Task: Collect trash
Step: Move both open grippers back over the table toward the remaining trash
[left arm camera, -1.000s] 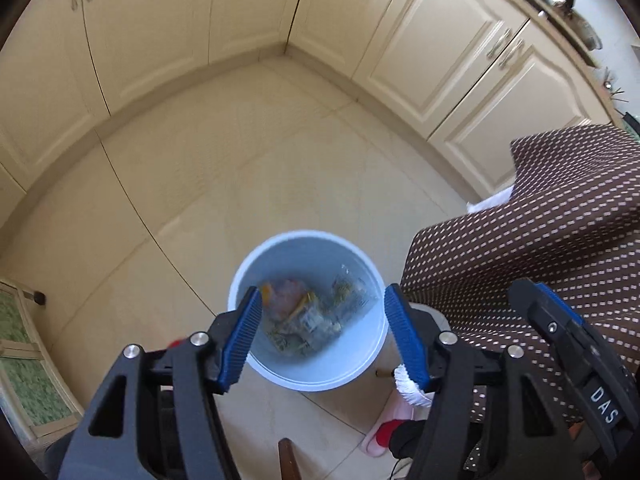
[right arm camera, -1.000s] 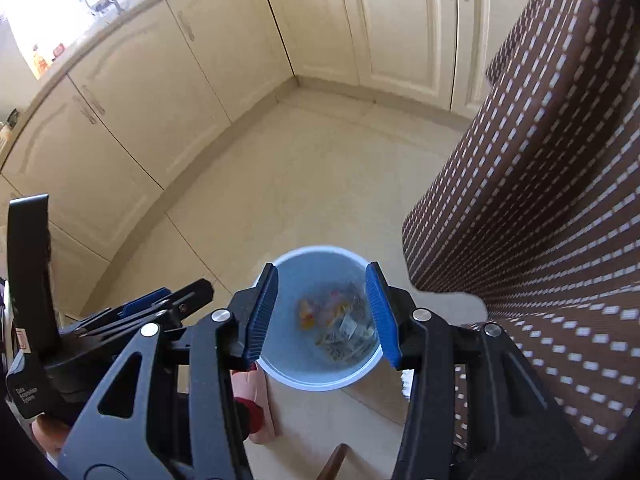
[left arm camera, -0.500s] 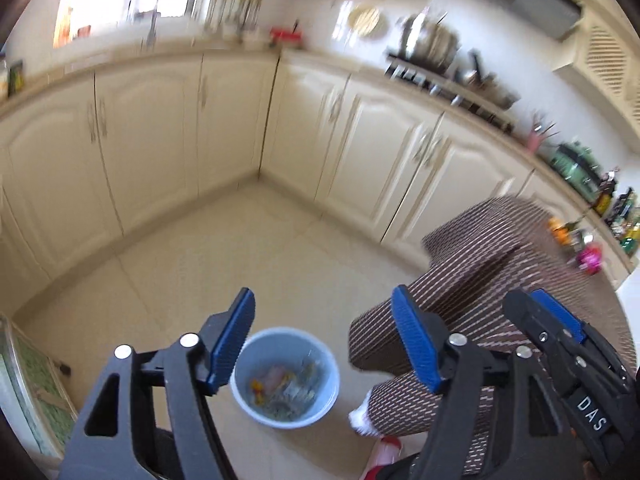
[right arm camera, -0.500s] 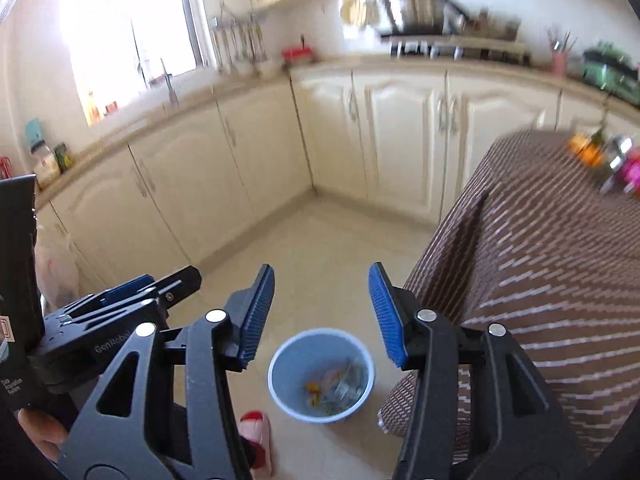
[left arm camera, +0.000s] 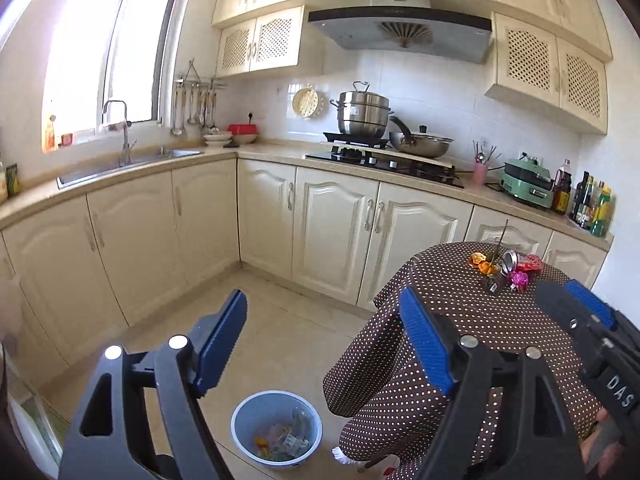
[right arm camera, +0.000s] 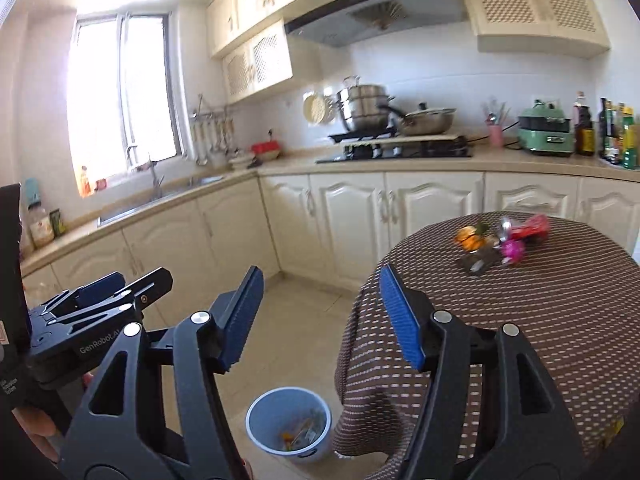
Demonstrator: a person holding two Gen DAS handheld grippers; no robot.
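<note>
1. Both grippers are held above the kitchen floor: the left gripper [left arm camera: 324, 344] is spread wide with nothing between its blue pads, and the right gripper [right arm camera: 320, 316] is likewise spread and unloaded.
2. A round table [right arm camera: 560, 320] draped in a brown dotted cloth is seen at right.
3. A light blue bin [left arm camera: 276, 428], partly filled with scraps, is set on the tiles just beside the table's cloth.
4. Remaining trash [right arm camera: 500, 244] is clustered on the tabletop's far side: orange peel, a can, bright wrappers.
</note>
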